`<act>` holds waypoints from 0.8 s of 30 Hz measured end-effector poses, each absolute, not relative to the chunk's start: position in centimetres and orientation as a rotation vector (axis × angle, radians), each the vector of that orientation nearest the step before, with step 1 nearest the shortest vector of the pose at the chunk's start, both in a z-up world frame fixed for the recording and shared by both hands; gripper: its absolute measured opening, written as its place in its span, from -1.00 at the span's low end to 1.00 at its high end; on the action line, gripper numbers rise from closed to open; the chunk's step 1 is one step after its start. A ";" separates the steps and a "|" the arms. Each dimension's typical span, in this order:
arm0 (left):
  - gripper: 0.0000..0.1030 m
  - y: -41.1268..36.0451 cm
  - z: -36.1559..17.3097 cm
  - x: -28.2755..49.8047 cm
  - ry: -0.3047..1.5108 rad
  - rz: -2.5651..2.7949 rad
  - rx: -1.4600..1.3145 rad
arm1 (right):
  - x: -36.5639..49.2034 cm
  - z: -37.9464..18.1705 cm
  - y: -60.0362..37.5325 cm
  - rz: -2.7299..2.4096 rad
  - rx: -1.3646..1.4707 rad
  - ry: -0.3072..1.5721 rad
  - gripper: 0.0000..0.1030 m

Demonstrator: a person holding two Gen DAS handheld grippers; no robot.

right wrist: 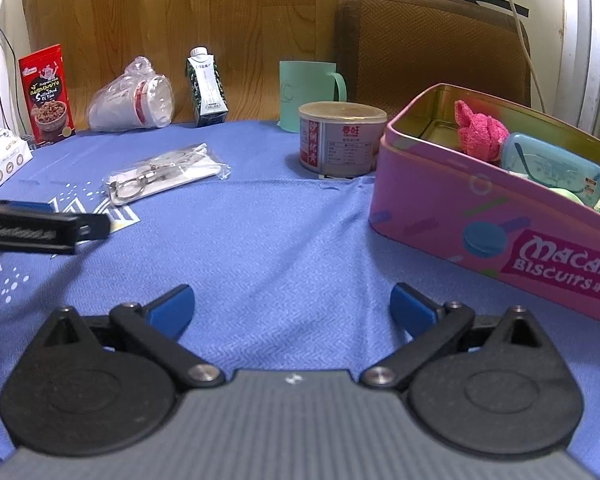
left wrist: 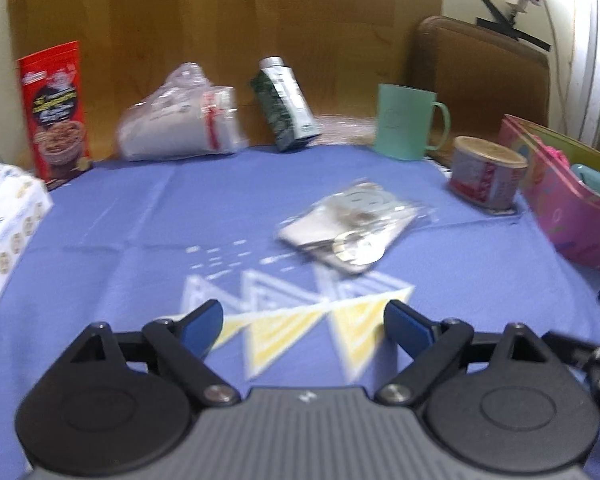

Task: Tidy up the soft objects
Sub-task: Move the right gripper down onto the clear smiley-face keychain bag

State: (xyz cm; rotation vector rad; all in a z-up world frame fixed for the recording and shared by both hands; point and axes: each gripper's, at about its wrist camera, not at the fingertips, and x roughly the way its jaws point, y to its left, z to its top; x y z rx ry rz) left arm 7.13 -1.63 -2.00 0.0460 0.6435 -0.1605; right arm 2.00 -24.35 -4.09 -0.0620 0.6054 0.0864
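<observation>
A clear plastic packet with a keyring and white cloth lies on the blue tablecloth, ahead and a little right of my open, empty left gripper. The packet also shows in the right wrist view. A pink biscuit tin stands at the right and holds a pink fuzzy cloth, a light blue case and other items. My right gripper is open and empty over bare cloth, left of the tin. The left gripper's finger shows at the left edge of the right wrist view.
Along the back stand a red snack pouch, bagged cups, a green carton, a green mug and a can. A white box sits at the left. A brown chair back rises behind.
</observation>
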 end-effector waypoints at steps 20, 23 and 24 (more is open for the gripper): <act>0.84 3.9 -1.6 6.7 0.611 -0.114 -0.146 | 12.9 -1.8 -16.9 0.298 -0.121 0.563 1.00; 0.84 3.9 -1.5 6.6 0.612 -0.114 -0.145 | 16.9 -2.3 -15.7 0.289 -0.087 0.623 1.00; 0.85 3.9 -1.5 6.6 0.612 -0.115 -0.145 | 17.8 -2.6 -15.4 0.285 -0.084 0.646 1.00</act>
